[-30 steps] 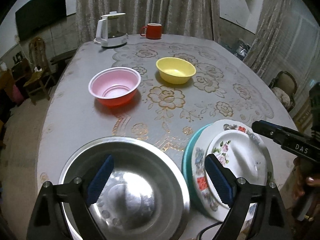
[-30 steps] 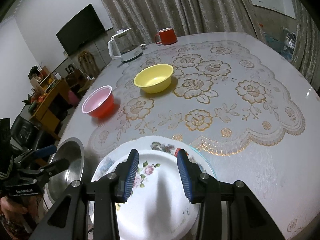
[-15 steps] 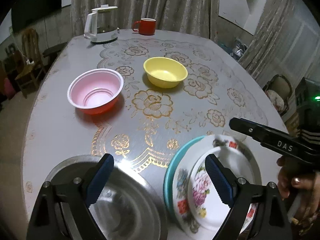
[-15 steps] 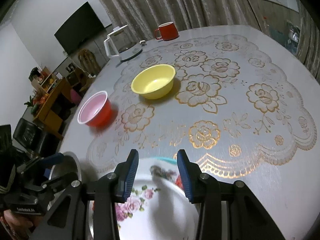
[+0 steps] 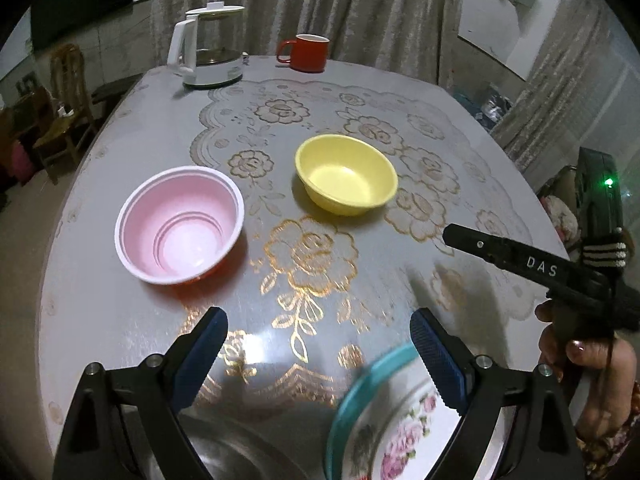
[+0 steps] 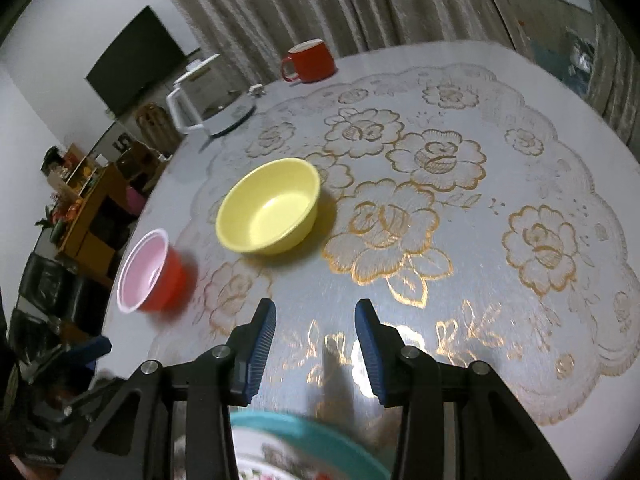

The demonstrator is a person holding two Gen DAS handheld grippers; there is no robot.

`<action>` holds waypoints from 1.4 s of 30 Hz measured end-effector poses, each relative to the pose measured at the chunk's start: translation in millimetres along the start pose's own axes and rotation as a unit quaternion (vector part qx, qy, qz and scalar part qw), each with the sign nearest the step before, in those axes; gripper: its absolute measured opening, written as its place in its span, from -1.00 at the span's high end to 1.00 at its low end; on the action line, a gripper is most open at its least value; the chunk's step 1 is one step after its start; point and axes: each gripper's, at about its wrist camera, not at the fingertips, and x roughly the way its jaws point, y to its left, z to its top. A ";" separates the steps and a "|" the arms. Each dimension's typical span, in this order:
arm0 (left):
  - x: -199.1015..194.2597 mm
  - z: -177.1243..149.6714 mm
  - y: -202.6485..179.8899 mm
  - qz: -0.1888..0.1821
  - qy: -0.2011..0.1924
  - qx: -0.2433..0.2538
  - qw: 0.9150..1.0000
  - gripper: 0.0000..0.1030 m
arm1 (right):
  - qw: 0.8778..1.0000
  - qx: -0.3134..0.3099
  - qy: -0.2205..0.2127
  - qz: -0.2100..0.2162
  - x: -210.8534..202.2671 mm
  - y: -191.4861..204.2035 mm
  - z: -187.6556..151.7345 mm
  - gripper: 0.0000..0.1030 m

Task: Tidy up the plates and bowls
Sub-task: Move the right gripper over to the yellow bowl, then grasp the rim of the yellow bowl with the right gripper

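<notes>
A yellow bowl (image 5: pixel 346 174) (image 6: pixel 269 206) and a pink-lined red bowl (image 5: pixel 180 224) (image 6: pixel 149 272) stand mid-table. A stack of floral plates on a teal plate (image 5: pixel 384 420) (image 6: pixel 308 440) lies at the near edge, next to a steel basin (image 5: pixel 224 452). My left gripper (image 5: pixel 320 354) is open and empty above the table between basin and plates. My right gripper (image 6: pixel 316 344) is open and empty just beyond the plate stack; it also shows in the left wrist view (image 5: pixel 520 260).
A white kettle (image 5: pixel 210 46) (image 6: pixel 208 100) and a red mug (image 5: pixel 306 53) (image 6: pixel 310 61) stand at the table's far end. Curtains hang behind. Chairs and a shelf stand left of the table.
Both grippers have pulled up and back from the basin and plate stack, which have slid toward the bottom of both views. Both bowls now appear nearer. Jaws stay open.
</notes>
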 end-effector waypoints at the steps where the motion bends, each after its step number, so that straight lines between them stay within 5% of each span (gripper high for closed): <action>1: 2.7 4.6 1.6 0.001 -0.001 -0.004 1.000 -0.81 | 1.000 0.006 0.004 0.011 5.4 -0.2 5.3 0.20; 5: 8.9 16.1 5.8 0.016 -0.013 -0.014 1.000 -0.81 | 0.998 0.036 0.005 0.048 24.3 0.6 21.5 0.20; 16: 27.9 38.6 12.6 0.014 -0.013 -0.033 0.999 -0.81 | 0.996 0.082 0.018 0.040 75.8 -11.0 58.2 0.20; 27: 64.4 68.7 2.9 0.015 -0.010 -0.023 1.000 -0.76 | 0.996 0.065 0.028 0.055 92.4 -13.0 57.6 0.66; 33: 92.6 82.6 -0.7 0.023 0.008 -0.012 1.000 -0.15 | 0.996 0.060 0.031 0.056 90.0 -15.1 53.4 0.69; 42: 125.6 90.7 2.1 0.026 0.038 -0.011 0.999 0.16 | 0.997 0.053 0.031 0.054 89.1 -16.3 51.0 0.69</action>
